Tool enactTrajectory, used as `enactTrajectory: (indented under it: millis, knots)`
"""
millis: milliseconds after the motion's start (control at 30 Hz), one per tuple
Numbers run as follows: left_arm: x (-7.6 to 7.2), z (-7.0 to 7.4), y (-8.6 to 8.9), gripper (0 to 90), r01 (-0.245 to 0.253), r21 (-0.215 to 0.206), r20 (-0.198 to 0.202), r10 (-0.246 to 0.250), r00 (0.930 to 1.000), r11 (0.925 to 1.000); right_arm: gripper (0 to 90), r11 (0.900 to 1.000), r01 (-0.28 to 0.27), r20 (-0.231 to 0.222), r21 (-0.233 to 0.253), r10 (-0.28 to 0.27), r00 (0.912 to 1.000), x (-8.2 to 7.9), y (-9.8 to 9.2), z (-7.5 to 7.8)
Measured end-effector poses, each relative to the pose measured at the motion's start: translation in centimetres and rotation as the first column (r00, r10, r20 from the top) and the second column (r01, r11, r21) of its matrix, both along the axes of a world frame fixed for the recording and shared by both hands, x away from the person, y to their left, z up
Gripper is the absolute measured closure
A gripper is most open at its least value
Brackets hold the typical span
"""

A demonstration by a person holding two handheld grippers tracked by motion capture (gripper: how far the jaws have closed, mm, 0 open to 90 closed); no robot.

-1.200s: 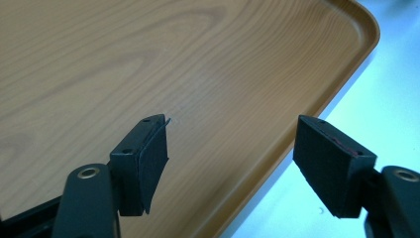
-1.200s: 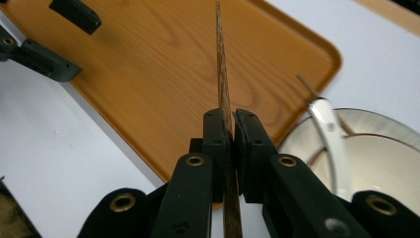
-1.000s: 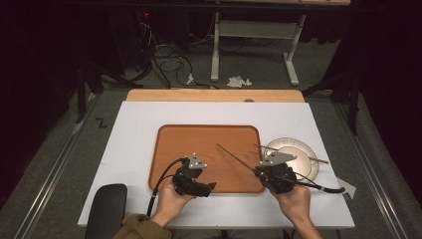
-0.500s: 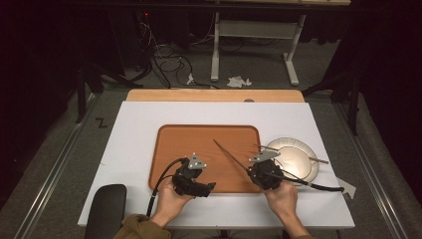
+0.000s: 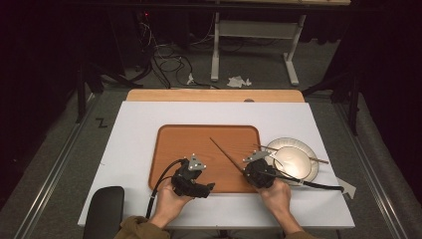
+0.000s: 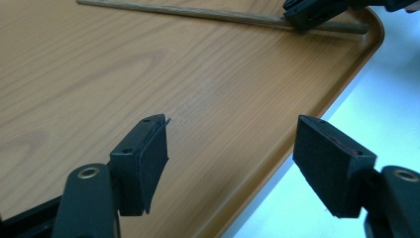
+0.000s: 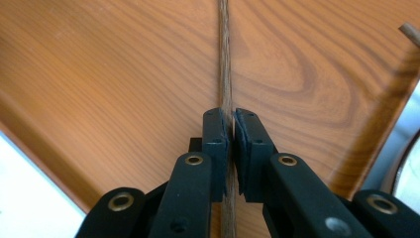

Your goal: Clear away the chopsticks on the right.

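The right tool [image 5: 247,172], seen from the high view, is clenched on a thin wooden chopstick [image 5: 225,154] that slants up and to the left over the wooden tray [image 5: 174,144]; compared with a second ago, this tool has moved left, off the white plate [image 5: 293,162] and onto the tray's right near corner, and the chopstick has travelled with it further over the tray. A second chopstick [image 5: 318,159] lies across the plate's far edge, where it was before. The left tool [image 5: 199,185] sits at the tray's near edge, held by the left hand [image 5: 171,199], and has not shifted in that time. The tray and plate rest on the white counter [image 5: 129,134], the plate just beside the tray's right side. In the left gripper view, the left tool [image 6: 230,158] is released, its jaws standing wide apart above the tray [image 6: 148,64] near its rim, with nothing between them; at the top, the right tool [image 6: 302,15] pinches the chopstick [image 6: 198,12], which lies low over the tray surface. In the right gripper view, the right tool [image 7: 231,136] has its jaws drawn together on the chopstick [image 7: 224,59], which runs straight ahead over the tray's wood grain [image 7: 124,74]; the plate's edge [image 7: 408,173] shows at the lower right, and the tip of the other chopstick [image 7: 410,33] at the upper right.
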State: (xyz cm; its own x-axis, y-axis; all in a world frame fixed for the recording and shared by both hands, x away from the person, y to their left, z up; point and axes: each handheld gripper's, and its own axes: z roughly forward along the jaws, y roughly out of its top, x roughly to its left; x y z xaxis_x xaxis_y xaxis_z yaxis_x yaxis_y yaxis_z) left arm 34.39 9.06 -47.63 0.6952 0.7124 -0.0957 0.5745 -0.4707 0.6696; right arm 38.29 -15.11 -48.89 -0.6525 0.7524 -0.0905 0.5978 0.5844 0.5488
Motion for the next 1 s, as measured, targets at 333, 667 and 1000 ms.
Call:
enactTrajectory:
  millis: [333, 667, 1000]
  knots:
    - [-0.1, -0.1, 0.2, 29.5, -0.007, 0.002, -0.004, 0.007, 1.0000, 1.0000, 84.6, 1.000, 0.026, -0.007, -0.002, -0.026, 0.9996, 0.6, -0.4, -0.3]
    - [-0.1, -0.2, 0.5, 29.5, -0.016, 0.008, -0.005, 0.016, 0.9999, 0.9998, 84.4, 0.998, 0.064, 0.005, -0.022, -0.064, 0.9979, 1.2, -0.8, -0.4]
    - [-0.3, -0.2, 1.1, 29.5, -0.045, 0.004, -0.010, 0.045, 0.9989, 0.9990, 82.4, 0.996, 0.093, 0.008, -0.006, -0.093, 0.9957, 1.8, -1.5, -0.4]
